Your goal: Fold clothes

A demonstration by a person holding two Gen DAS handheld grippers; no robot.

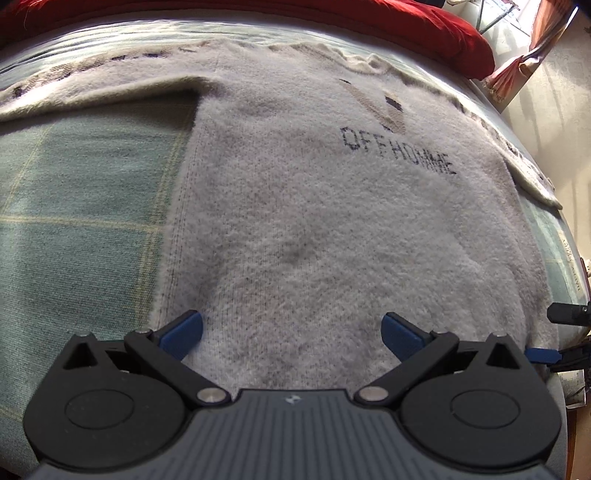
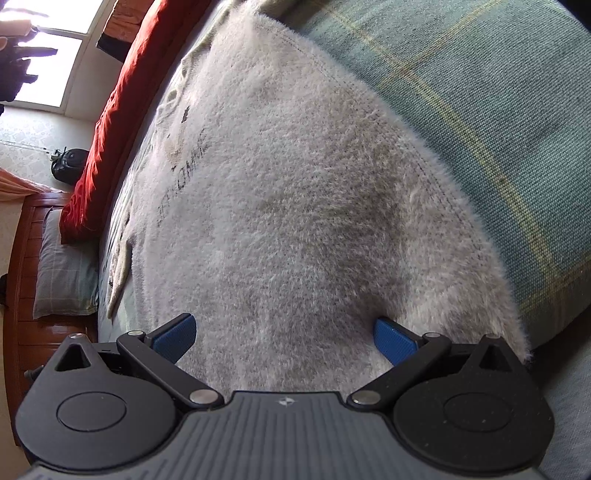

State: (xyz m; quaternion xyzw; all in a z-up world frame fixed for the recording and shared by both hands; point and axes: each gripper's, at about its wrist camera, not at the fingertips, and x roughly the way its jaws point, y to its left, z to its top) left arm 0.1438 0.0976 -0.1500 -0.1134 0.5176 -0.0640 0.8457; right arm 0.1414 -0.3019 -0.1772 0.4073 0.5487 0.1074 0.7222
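A fuzzy pale grey sweater [image 1: 314, 221] with dark "OFFHOMME" lettering lies spread flat on a green plaid bed cover [image 1: 74, 229], sleeves out to the sides. My left gripper [image 1: 291, 332] is open, its blue pads wide apart just above the sweater's near hem. My right gripper [image 2: 284, 338] is open too, over the sweater [image 2: 280, 206] near its hem corner, with the right pad close to the sweater's edge. The right gripper's blue fingertip [image 1: 543, 355] shows at the far right edge of the left wrist view.
A red duvet [image 1: 424, 33] lies bunched along the far side of the bed, and shows again in the right wrist view [image 2: 110, 110]. A pillow [image 2: 62, 280] and wooden bed frame [image 2: 26, 295] are at left. The bed cover [image 2: 480, 110] extends right.
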